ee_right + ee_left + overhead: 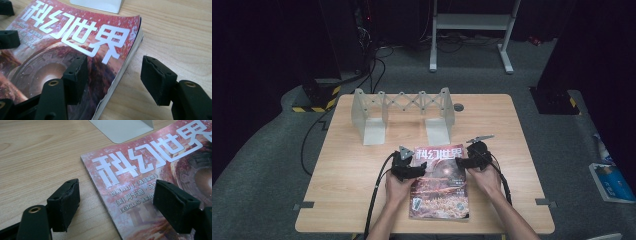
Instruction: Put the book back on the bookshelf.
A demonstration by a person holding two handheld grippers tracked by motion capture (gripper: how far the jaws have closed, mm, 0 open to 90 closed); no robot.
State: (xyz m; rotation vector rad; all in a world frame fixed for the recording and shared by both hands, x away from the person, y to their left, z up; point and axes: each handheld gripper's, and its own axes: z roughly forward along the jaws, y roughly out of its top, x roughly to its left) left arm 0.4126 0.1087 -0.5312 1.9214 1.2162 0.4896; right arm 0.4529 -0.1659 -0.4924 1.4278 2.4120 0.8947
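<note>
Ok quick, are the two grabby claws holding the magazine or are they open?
Left gripper: open, jaws astride the magazine's left edge, not gripping.
Right gripper: open, jaws astride its right edge, not gripping.

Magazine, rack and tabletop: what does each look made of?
Magazine: paper, with a glossy printed cover that catches light; the stacked page edges show in the right gripper view. Rack: looks like pale grey sheet metal or plastic, matt, with a scissor lattice between its ends; hard to tell which. Table: light wood grain, probably laminate.

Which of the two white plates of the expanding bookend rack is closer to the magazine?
The right-hand plate: its foot lies just beyond the magazine top edge. The left-hand plate stands farther off, toward the table's left.
</note>
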